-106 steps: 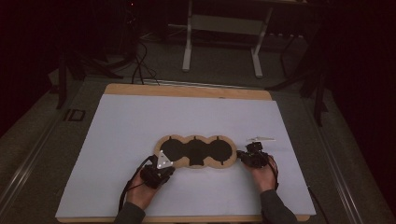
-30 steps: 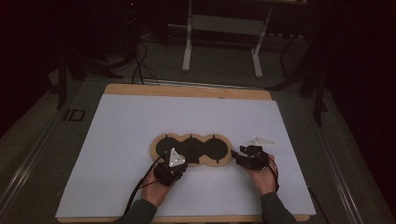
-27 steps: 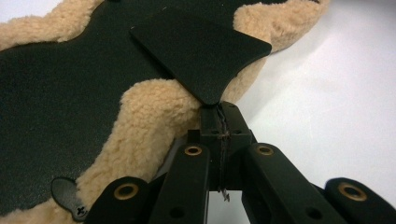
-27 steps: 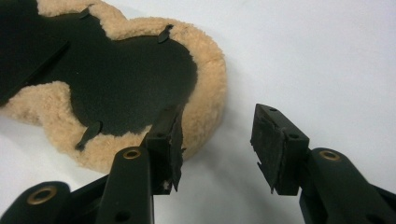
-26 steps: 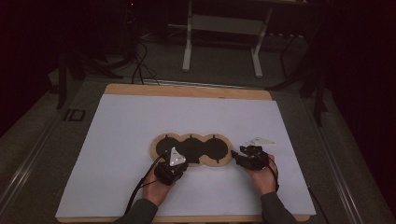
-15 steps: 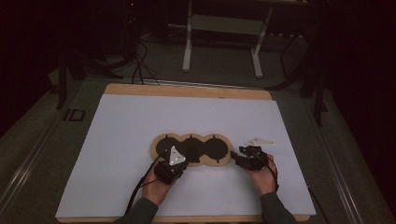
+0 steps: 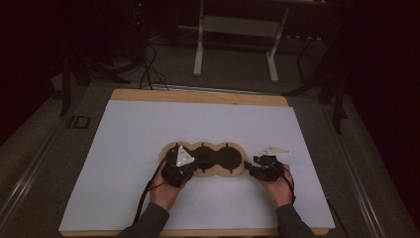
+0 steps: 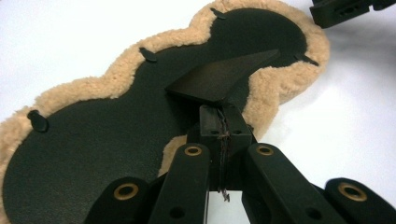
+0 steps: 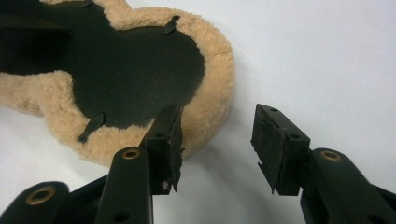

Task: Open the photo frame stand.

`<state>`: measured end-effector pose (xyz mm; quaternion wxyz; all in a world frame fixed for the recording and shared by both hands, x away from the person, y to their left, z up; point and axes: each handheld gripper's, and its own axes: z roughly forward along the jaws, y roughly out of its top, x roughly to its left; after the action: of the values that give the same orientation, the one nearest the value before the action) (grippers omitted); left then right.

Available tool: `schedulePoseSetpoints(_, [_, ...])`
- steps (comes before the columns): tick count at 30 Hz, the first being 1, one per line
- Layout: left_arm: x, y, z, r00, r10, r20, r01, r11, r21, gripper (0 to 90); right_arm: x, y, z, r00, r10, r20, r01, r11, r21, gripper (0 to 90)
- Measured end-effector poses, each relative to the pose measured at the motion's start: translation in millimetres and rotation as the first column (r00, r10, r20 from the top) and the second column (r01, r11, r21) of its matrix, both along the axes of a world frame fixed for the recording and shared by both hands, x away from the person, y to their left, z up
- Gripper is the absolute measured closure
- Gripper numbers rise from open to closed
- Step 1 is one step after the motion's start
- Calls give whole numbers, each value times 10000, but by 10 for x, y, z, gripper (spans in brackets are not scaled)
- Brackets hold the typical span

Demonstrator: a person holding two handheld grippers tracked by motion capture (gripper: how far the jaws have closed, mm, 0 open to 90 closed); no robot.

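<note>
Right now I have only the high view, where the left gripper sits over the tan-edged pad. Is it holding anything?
Observer: Yes. In the left gripper view the left gripper is shut on a thin black flap, raised off the pad.
Operator: What is the tan edge made of?
Observer: Up close it is a woolly fleece rim around the pad's black face.
Operator: And the right gripper?
Observer: The right gripper is open and holds nothing. One of its fingers hangs over the fleece rim at the pad's end lobe.
</note>
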<state>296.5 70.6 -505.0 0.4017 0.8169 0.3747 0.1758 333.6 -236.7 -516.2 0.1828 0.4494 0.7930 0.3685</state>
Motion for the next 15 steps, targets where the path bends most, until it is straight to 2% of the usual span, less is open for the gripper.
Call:
schedulePoseSetpoints(8, [1, -3, -21, 10000, -21, -57, 21, 10000, 58, 884, 1, 5, -3, 10000, 21, 2, -21, 10000, -52, 522])
schedulePoseSetpoints(10, [-2, -8, -24, 9999, -151, -64, 152, 9997, 167, 848, 1, 4, -5, 10000, 20, -6, -20, 10000, -48, 522])
schedulePoseSetpoints(12, [-10, -16, -29, 9997, -252, -39, 253, 9991, 346, 771, 2, 3, -7, 10000, 32, -9, -32, 10000, -47, 520])
schedulePoseSetpoints(15, [-13, -11, -28, 9988, -485, -83, 487, 9984, 282, 696, 2, 3, -7, 10000, 39, -27, -39, 10000, -37, 517])
